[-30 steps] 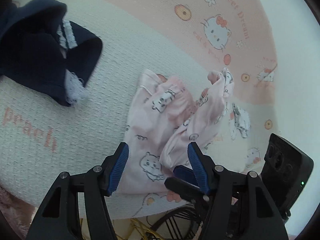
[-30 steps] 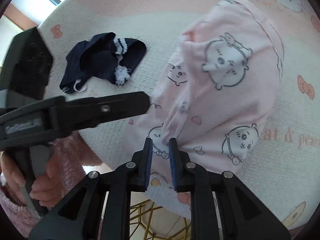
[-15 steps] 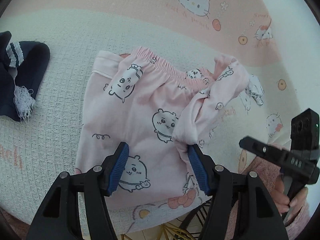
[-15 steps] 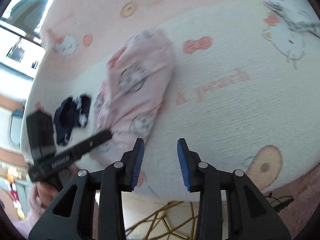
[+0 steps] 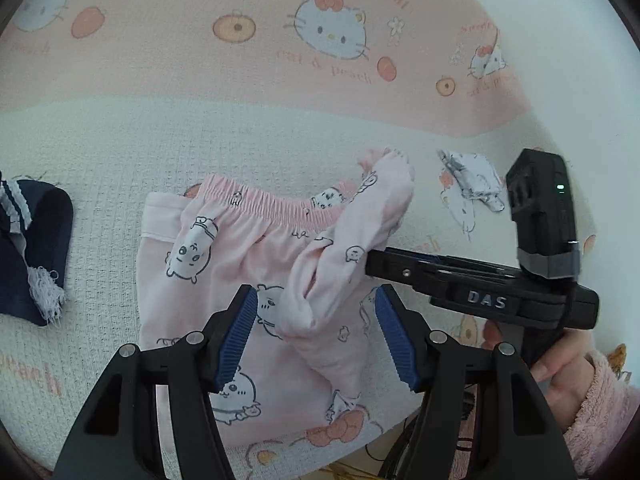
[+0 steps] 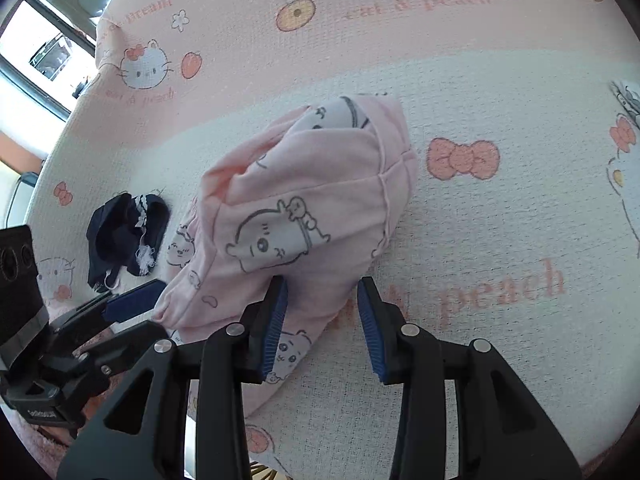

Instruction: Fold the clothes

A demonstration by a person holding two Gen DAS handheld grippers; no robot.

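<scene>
Pink pajama pants (image 5: 240, 280) are what we're folding, and they're lying on the cartoon-cat blanket (image 5: 280, 128) close to its near edge, waistband away from us in the left wrist view. One leg (image 5: 344, 248) is twisted and flopped across the rest, so it's more of a heap than a flat layer.

They look like thin, soft knit: light, floppy, no stiffness at all, so anything we lift will droop and drag the rest along. Probably not slippery against that waffle weave, which should help it stay put. We'd go for the elastic waistband (image 5: 272, 208) or a leg hem, since those thicker edges give the pads something to bite.

Our left gripper (image 5: 312, 332) hangs over the twisted leg with its fingers spread wide and nothing pinched. Our right gripper (image 6: 322, 324) has just been opening; the fingers stand apart at the near end of the heap, with pink cloth showing in the gap behind them, but the pads don't look pressed on it.

No baskets or bins in sight. A dark blue garment (image 5: 28, 248) sits off to the left, well apart from the pants.
</scene>
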